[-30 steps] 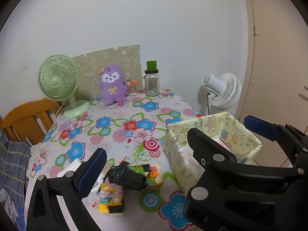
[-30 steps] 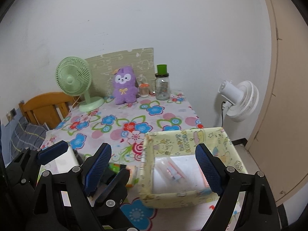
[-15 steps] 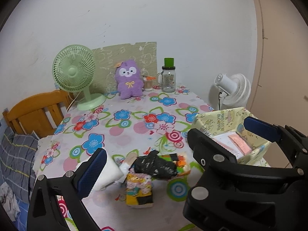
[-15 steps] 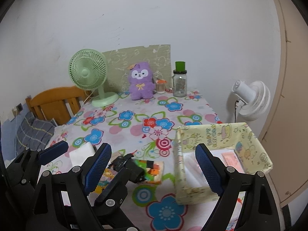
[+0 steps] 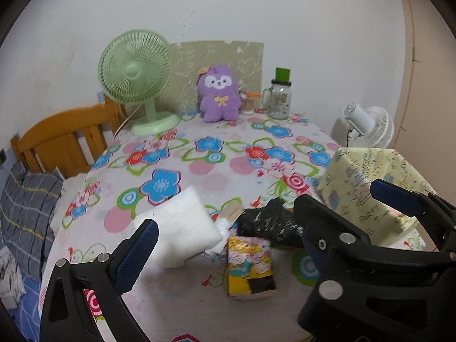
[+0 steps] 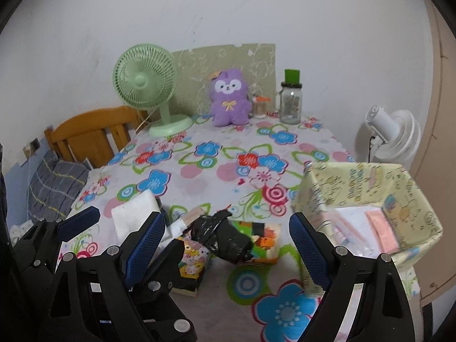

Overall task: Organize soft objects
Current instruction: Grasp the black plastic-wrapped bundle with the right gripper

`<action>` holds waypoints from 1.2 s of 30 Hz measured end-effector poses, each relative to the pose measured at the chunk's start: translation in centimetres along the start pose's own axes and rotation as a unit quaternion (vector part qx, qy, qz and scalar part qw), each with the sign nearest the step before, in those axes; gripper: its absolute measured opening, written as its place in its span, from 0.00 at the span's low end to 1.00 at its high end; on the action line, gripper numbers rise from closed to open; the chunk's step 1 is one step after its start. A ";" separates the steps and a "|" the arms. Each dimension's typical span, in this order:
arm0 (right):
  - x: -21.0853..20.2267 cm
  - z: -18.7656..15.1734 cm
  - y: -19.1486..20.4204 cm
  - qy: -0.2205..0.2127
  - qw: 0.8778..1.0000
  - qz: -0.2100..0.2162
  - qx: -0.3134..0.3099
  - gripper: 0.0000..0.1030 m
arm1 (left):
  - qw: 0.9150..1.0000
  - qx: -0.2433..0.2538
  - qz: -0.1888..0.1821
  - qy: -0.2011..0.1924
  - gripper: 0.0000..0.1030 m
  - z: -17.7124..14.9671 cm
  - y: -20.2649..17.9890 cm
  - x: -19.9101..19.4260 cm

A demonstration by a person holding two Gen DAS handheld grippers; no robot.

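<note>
Floral-printed cloth, blue, red and pink blooms on white, covers the table (image 6: 199, 168). Near its front edge lies a small heap of soft items: a white padded pack (image 5: 182, 228) on the left side, a crumpled black plastic bag (image 6: 225, 239) in the middle, a yellow cartoon-print tissue pack (image 5: 249, 268) just in front of the bag, and a green and orange printed pack (image 6: 262, 239) partly under the bag on its right. The bag touches both printed packs; the white pack sits just beside them. To the right of the heap stands a pale yellow cartoon-print box (image 6: 356, 182), open at the top, with a pink flat item and clear packets inside; the view is too blurred to name them. Right gripper (image 6: 226, 245): blue-padded fingers spread wide, nothing between the pads, hanging above the heap with the bag seen in the gap. Left gripper (image 5: 225, 245): fingers likewise wide apart, nothing gripped, the white pack and the yellow tissue pack showing between them; in the right wrist view it stands just left of the right gripper. At the far edge against the wall: a green desk fan (image 6: 145, 82), a purple plush toy (image 6: 229, 99), a glass jar with a green lid (image 6: 290, 99). A white fan (image 6: 393, 139) stands beyond the table's right side, a wooden chair back (image 6: 91, 134) at its left.
</note>
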State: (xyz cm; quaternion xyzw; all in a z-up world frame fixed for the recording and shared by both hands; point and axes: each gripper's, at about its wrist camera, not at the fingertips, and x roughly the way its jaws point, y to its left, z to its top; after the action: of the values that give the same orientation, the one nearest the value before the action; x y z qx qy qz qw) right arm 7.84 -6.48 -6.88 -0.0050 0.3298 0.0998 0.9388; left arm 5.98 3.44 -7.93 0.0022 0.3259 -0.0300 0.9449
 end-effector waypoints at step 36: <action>9.5 -1.8 0.9 0.098 0.995 0.019 -0.009 0.39 | 0.996 -0.045 0.010 0.082 0.95 -2.5 3.0 6.7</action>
State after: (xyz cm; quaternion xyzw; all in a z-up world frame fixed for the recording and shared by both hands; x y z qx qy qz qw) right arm 13.77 -3.97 -14.12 -0.0174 0.4197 0.1194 0.8996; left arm 9.89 6.13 -14.02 -0.0343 0.4035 -0.0056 0.9143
